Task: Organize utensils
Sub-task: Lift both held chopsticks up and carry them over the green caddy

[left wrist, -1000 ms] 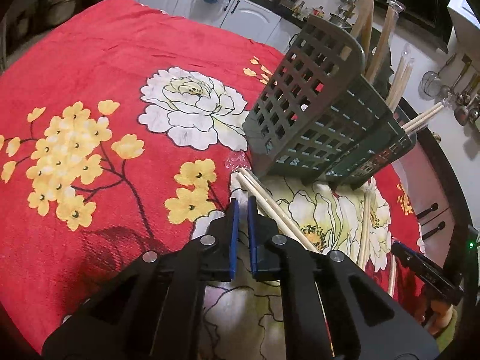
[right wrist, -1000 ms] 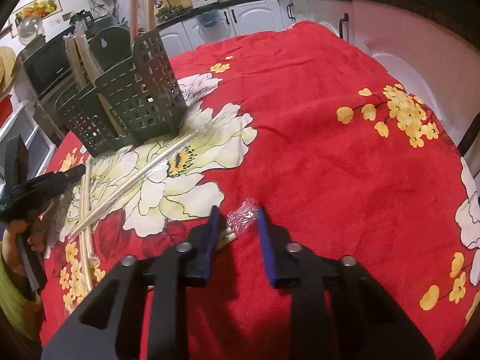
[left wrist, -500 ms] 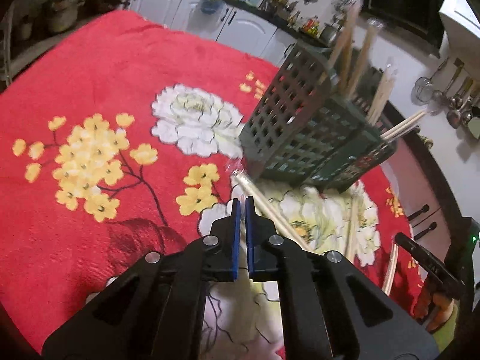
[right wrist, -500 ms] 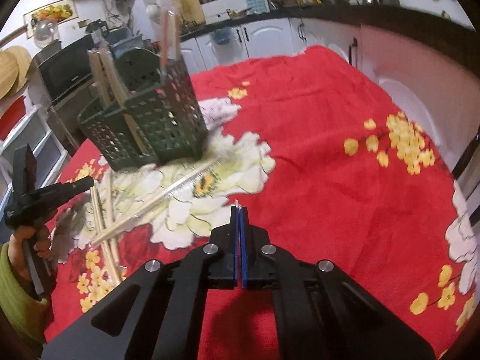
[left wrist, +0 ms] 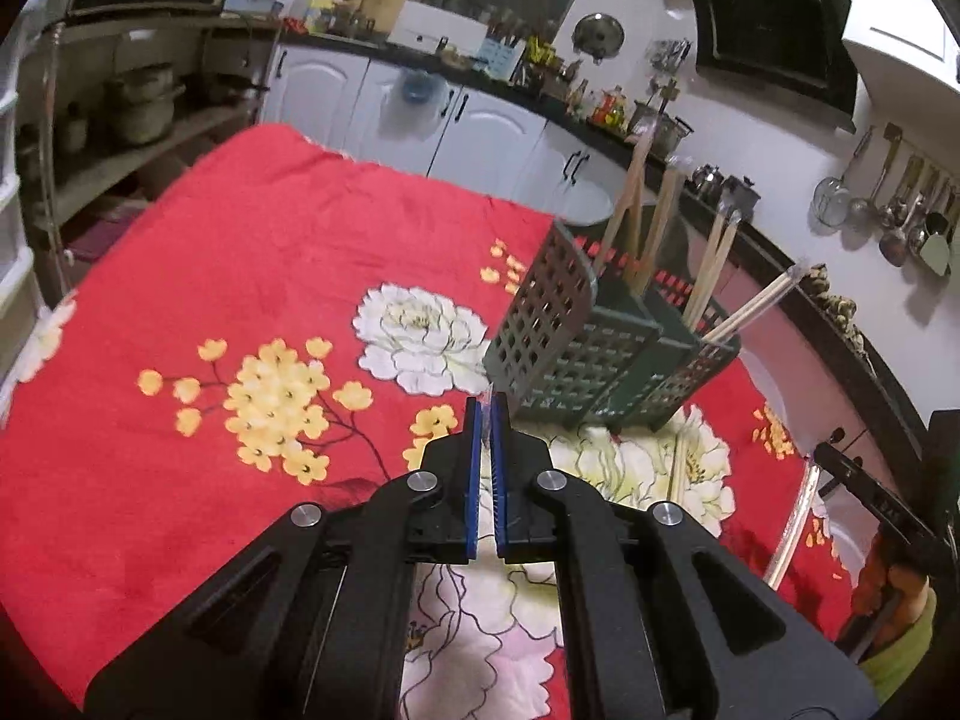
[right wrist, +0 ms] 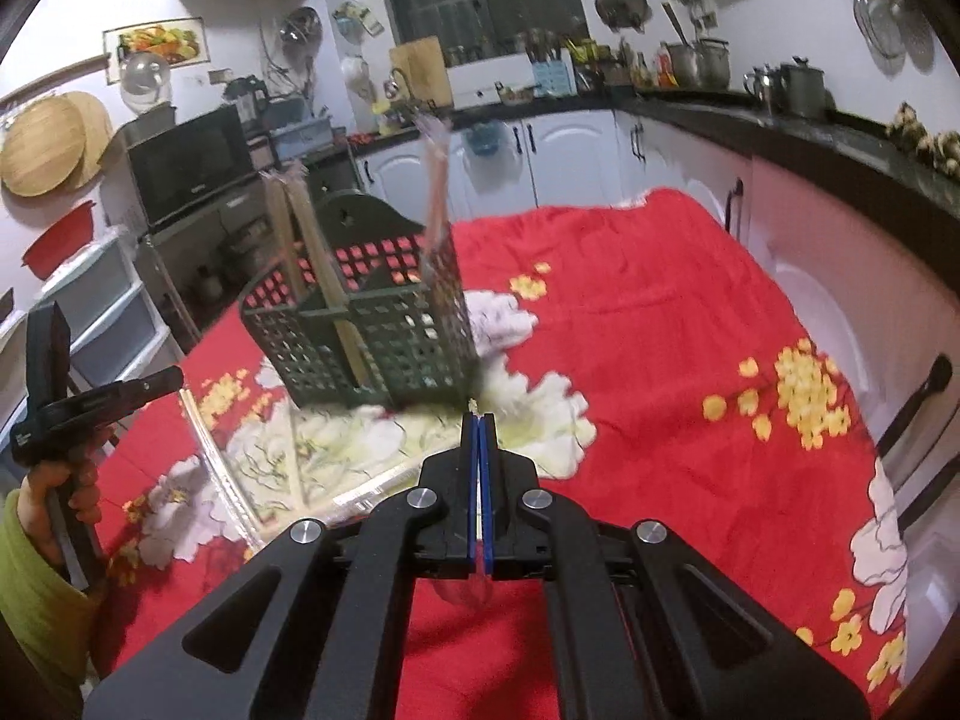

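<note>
Kitchen table, red floral cloth: both hand-held grippers were clenched tight, each pinching the clear-film end of a wrapped chopstick pair. The L gripper showed only a sliver of film btwn its blue pads. Its load, the L-held pair, appeared in the R wrist view slanting down from the L tips toward the cloth. The R gripper was likewise clamped on film. The R-held pair hung below it, as seen from the L wrist cam. The green utensil holder stood dead ahead and a touch right of the L tips, and ahead-left of the R tips, w/ several pairs already upright in its compartments. Other loose chopsticks lay on the cloth below and left of the R gripper, near the holder's foot. The key relation: each held pair's long axis trailed down and back from its gripper, while the holder's openings faced up. Each pair prob. needs swinging tip-down above the rim before it can drop in. Both grippers looked abt equally close to the holder; which goes first cannot be told.
</note>
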`<state>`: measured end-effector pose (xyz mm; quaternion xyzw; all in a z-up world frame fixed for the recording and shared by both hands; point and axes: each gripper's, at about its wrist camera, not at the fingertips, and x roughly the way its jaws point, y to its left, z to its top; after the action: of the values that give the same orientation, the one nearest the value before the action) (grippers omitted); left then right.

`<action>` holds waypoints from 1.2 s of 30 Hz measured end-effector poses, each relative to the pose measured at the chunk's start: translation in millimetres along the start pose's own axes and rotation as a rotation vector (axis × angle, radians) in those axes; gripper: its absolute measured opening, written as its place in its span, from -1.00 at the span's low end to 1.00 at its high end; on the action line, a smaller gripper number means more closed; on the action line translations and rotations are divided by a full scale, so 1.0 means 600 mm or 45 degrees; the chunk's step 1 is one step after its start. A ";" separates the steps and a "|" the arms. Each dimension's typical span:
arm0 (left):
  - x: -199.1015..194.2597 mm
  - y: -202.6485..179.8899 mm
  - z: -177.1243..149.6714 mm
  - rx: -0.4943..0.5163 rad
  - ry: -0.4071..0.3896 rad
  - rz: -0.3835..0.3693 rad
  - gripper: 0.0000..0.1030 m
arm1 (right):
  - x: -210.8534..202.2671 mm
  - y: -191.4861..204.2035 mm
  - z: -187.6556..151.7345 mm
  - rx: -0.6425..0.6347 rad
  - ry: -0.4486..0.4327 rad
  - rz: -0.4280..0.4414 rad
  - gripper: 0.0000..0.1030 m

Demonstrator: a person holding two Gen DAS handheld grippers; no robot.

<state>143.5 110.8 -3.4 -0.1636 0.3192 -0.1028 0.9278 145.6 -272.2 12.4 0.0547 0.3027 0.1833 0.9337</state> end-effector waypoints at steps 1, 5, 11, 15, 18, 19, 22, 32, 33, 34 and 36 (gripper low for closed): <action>-0.008 -0.004 0.003 0.006 -0.014 0.002 -0.98 | -0.006 0.004 0.005 -0.009 -0.017 0.005 -0.98; -0.034 -0.020 0.015 0.027 -0.068 -0.017 -0.98 | -0.021 0.017 0.020 -0.039 -0.067 0.016 -0.98; -0.062 -0.053 0.032 0.077 -0.129 -0.059 -0.98 | -0.047 0.036 0.042 -0.080 -0.145 0.037 -0.98; -0.078 -0.076 0.042 0.099 -0.167 -0.101 -0.98 | -0.060 0.045 0.055 -0.094 -0.188 0.045 -0.98; -0.084 -0.090 0.047 0.115 -0.183 -0.122 -0.98 | -0.073 0.051 0.065 -0.105 -0.224 0.050 -0.98; -0.084 -0.094 0.050 0.119 -0.185 -0.132 -0.98 | -0.077 0.053 0.068 -0.107 -0.232 0.051 -0.98; -0.090 -0.113 0.057 0.146 -0.202 -0.157 -0.98 | -0.088 0.056 0.076 -0.114 -0.259 0.052 -0.98; -0.104 -0.170 0.079 0.252 -0.237 -0.237 -0.98 | -0.123 0.063 0.099 -0.129 -0.342 0.060 -0.98; -0.105 -0.179 0.082 0.264 -0.242 -0.246 -0.98 | -0.127 0.063 0.103 -0.130 -0.355 0.061 -0.98; -0.106 -0.186 0.084 0.274 -0.246 -0.254 -0.98 | -0.129 0.063 0.105 -0.129 -0.362 0.061 -0.98; -0.106 -0.201 0.089 0.298 -0.251 -0.271 -0.98 | -0.133 0.062 0.110 -0.124 -0.374 0.067 -0.98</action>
<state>117.3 30.5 116.1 -0.0966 0.1934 -0.2202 0.9512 112.9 -267.4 117.5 0.0436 0.1519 0.2123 0.9643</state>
